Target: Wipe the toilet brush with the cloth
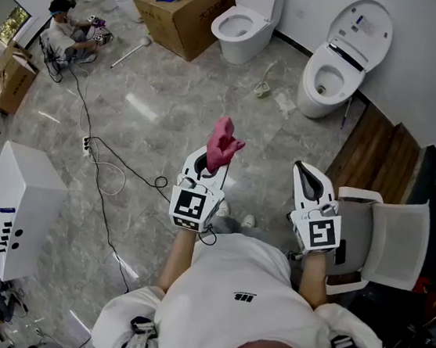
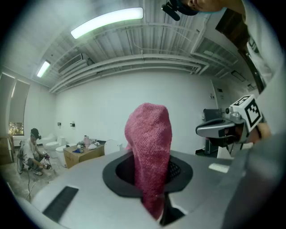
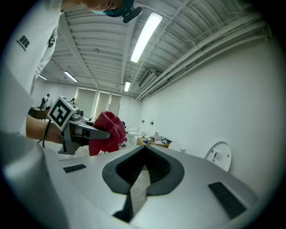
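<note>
My left gripper [image 1: 212, 166] is shut on a pink cloth [image 1: 223, 147] that stands up out of its jaws. The left gripper view shows the cloth [image 2: 150, 147] pinched where the jaws meet, hanging over the left gripper [image 2: 156, 203]. My right gripper [image 1: 307, 177] is held up beside it, shut and empty; the right gripper view shows the right gripper [image 3: 139, 181] with jaws together and the cloth [image 3: 110, 130] off to the left. A white long-handled thing, perhaps the toilet brush [image 1: 263, 83], stands on the floor between the two toilets. Neither gripper is near it.
Two white toilets [image 1: 246, 17] [image 1: 340, 60] stand along the far wall, with a cardboard box [image 1: 188, 9] to their left. Behind my right arm is a white chair [image 1: 387, 242]. A white cabinet [image 1: 20, 207] stands at the left, cables [image 1: 102, 164] cross the floor, and a person [image 1: 67, 31] sits far off.
</note>
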A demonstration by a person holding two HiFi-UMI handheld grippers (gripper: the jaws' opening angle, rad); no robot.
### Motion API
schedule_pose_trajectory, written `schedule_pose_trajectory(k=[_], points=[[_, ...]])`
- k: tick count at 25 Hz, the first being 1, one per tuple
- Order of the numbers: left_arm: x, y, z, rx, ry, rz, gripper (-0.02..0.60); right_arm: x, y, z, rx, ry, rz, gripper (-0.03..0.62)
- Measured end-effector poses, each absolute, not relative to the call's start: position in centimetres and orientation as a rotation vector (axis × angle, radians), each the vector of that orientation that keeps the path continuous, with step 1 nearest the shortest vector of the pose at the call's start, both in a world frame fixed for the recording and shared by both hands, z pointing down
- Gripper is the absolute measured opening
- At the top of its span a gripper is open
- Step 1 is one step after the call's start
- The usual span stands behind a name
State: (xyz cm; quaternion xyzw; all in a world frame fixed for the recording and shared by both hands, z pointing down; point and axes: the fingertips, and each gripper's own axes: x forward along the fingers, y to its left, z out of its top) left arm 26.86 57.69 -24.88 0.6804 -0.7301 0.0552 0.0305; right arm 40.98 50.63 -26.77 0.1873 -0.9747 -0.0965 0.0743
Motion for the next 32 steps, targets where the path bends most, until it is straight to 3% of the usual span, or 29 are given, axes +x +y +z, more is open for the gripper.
schedule_pose_trajectory(k=[12,32], points=[[28.1,53.9,-24.5,2.124,-2.240,0.206,0.075,41.5,46.9,-25.3,0.621,-2.924,-0.179,-0.003],[11.9,41.0,-22.9,2.159,-2.175,0.192,0.075,25.9,34.4,-23.4,0.647,-2.848,-0.168,-0.003]])
